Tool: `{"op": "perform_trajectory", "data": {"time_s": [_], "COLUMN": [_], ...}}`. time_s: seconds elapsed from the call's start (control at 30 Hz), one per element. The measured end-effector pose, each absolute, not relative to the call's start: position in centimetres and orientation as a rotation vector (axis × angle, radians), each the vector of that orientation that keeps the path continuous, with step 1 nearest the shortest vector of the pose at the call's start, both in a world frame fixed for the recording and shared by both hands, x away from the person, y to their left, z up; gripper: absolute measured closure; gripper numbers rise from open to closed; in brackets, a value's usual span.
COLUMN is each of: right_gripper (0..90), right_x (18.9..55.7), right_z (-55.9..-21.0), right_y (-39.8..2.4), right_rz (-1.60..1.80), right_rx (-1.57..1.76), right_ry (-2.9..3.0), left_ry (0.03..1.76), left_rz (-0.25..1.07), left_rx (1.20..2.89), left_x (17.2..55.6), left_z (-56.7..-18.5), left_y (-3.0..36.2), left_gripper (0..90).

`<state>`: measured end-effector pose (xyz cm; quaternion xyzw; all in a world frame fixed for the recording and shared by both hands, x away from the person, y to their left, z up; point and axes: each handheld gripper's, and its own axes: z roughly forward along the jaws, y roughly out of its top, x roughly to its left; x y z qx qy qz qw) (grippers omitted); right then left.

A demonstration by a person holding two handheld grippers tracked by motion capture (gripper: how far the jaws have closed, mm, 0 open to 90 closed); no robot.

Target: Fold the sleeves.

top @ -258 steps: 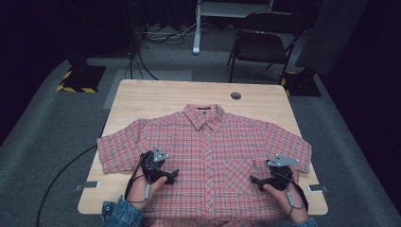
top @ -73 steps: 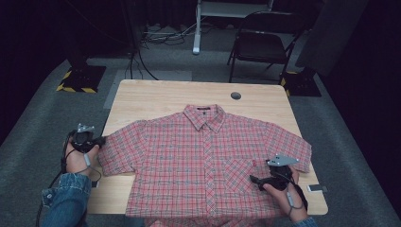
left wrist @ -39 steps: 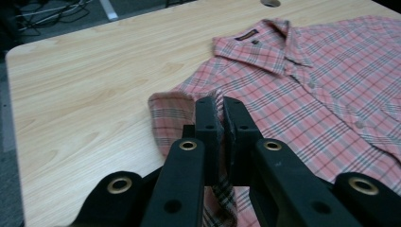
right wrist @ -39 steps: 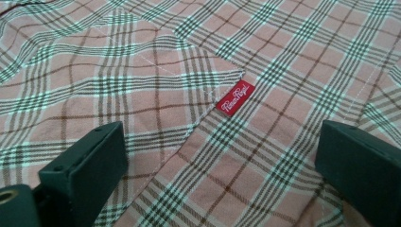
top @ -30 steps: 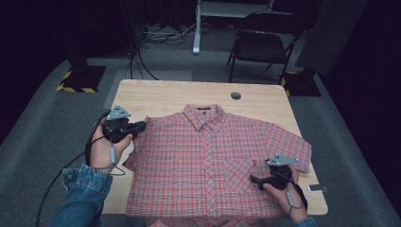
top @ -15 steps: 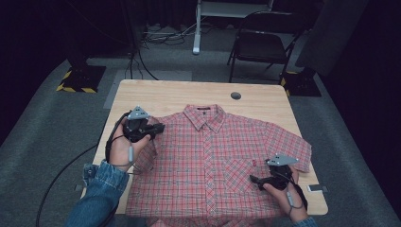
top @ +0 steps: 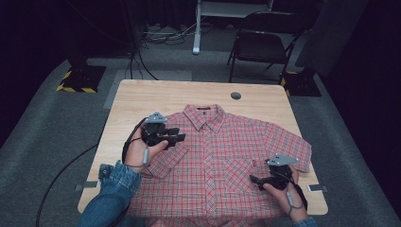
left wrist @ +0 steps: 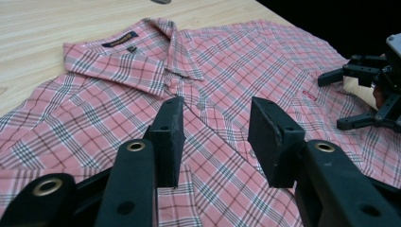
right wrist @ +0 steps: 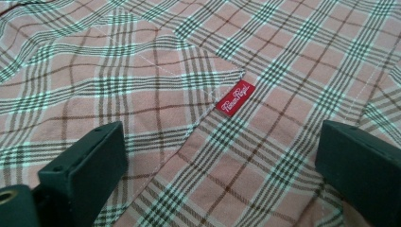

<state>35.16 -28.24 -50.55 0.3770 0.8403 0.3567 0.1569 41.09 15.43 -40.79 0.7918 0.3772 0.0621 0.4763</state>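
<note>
Folding shirt (top: pixel 222 151): my left tool (top: pixel 176 138) just opened over folded sleeve, centre-left, nothing gripped. Right tool (top: pixel 255 180) open, lower right. Next: fold other sleeve.

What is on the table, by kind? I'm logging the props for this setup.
Plaid shirt: 1
Handheld grippers: 2, the left gripper and the right gripper
Total: 3
</note>
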Motion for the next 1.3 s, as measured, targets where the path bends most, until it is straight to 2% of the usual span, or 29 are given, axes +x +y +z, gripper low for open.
{"op": "perform_trajectory", "data": {"time_s": [0.63,1.3], "right_gripper": [2.9,2.9], "right_x": [35.2,35.2], "right_z": [-50.5,-50.5], "right_y": [-28.2,-28.2], "right_rz": [1.020,1.021], "right_rx": [1.078,1.078], "right_ry": [2.407,2.407], "left_ry": [0.992,1.130], "left_rz": [0.377,0.461], "left_rx": [1.911,1.882], "left_x": [40.4,39.0], "left_z": [-40.1,-41.9], "left_y": [18.5,24.5], "left_gripper": [28.1,22.2]}}
